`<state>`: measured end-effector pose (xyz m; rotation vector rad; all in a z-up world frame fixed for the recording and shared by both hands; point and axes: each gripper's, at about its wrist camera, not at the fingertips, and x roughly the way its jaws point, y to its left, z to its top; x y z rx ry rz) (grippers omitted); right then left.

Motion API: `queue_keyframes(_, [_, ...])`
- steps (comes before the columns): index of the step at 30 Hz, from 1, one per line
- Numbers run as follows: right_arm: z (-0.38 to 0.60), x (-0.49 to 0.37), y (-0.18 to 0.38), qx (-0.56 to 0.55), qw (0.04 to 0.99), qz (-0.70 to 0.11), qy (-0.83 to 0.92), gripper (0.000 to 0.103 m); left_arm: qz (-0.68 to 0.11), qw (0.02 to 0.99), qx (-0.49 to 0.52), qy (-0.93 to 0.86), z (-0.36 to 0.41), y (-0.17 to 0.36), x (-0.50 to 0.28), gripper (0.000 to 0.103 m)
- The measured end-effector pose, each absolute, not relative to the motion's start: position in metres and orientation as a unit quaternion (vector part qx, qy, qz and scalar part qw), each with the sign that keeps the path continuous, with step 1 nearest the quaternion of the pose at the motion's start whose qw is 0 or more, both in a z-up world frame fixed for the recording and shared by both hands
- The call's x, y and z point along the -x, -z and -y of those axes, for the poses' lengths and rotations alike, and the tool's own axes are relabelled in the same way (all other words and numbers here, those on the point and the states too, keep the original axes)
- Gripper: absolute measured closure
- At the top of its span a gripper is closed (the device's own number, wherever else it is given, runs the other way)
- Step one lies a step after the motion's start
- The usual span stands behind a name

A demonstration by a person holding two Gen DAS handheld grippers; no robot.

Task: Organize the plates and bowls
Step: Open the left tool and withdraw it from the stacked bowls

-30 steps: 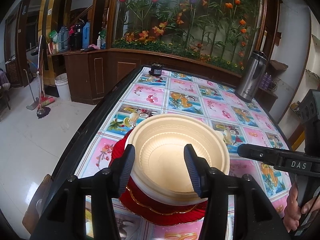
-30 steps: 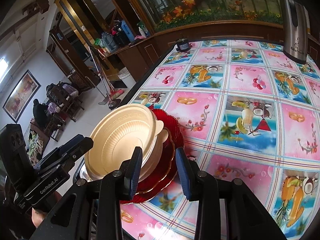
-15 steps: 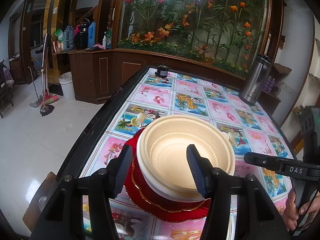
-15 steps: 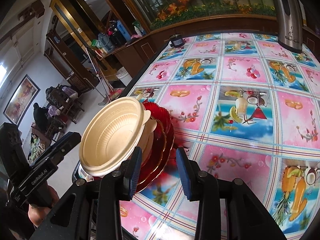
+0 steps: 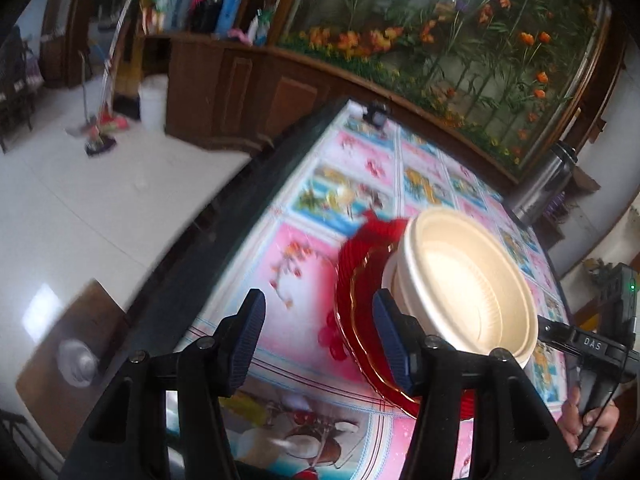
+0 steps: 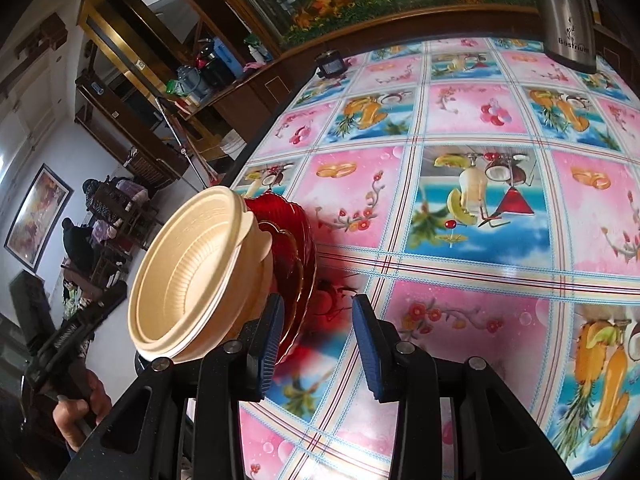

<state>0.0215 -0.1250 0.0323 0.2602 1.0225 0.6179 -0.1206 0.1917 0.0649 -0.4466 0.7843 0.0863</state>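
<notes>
Cream bowls point(image 6: 192, 276) sat nested on the red plates point(image 6: 294, 256) near the table point(image 6: 460, 208) edge, stacking apparently finished, while my left claw point(image 5: 318, 338) and right claw point(image 6: 316, 344) gaped, gripping nothing.

A white tiled floor point(image 5: 100, 184) gleamed beside dark wood cabinets point(image 5: 224, 92); a flower mural point(image 5: 460, 36) filled the back wall.

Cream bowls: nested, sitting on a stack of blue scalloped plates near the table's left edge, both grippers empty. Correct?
Not quite: the plates are red, not blue. The right wrist view shows the nested cream bowls resting on a stack of red scalloped plates with gold rims near the left edge of the table with the patterned cloth. The left gripper and right gripper hold nothing.
</notes>
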Motion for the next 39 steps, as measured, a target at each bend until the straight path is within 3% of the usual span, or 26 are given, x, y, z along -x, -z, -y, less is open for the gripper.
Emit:
queue_keyframes(7, [0.114, -0.028, -0.018, -0.126, 0.812, -0.489, -0.293, 0.064, -0.408, 0.89, 0.199, -0.039, -0.185, -0.039, 0.1, 0.075])
queue_keyframes(10, [0.108, -0.032, -0.012, -0.125, 0.81, -0.491, -0.294, 0.064, -0.411, 0.889, 0.199, -0.032, -0.183, -0.032, 0.095, 0.076])
queue_keyframes(12, [0.103, -0.034, -0.008, -0.12, 0.812, -0.492, -0.29, 0.075, -0.408, 0.892, 0.191, -0.031, -0.181, -0.032, 0.092, 0.082])
queue_keyframes(16, [0.097, -0.037, -0.002, -0.118, 0.812, -0.492, -0.291, 0.084, -0.413, 0.89, 0.191, -0.015, -0.174, -0.029, 0.085, 0.096])
queue_keyframes(18, [0.096, -0.034, -0.004, -0.113, 0.815, -0.487, -0.293, 0.09, -0.413, 0.892, 0.184, -0.016, -0.169, -0.03, 0.084, 0.096])
queue_keyframes(24, [0.121, -0.037, -0.005, -0.126, 0.818, -0.488, -0.276, 0.09, -0.426, 0.89, 0.165, 0.001, -0.131, -0.033, 0.065, 0.096])
queue_keyframes(33, [0.231, -0.043, -0.009, -0.173, 0.852, -0.46, -0.177, 0.09, -0.441, 0.892, 0.093, 0.04, -0.001, -0.033, 0.009, 0.09])
queue_keyframes(39, [0.284, -0.052, -0.012, -0.198, 0.869, -0.435, -0.126, 0.09, -0.434, 0.897, 0.069, 0.046, 0.044, -0.031, -0.014, 0.089])
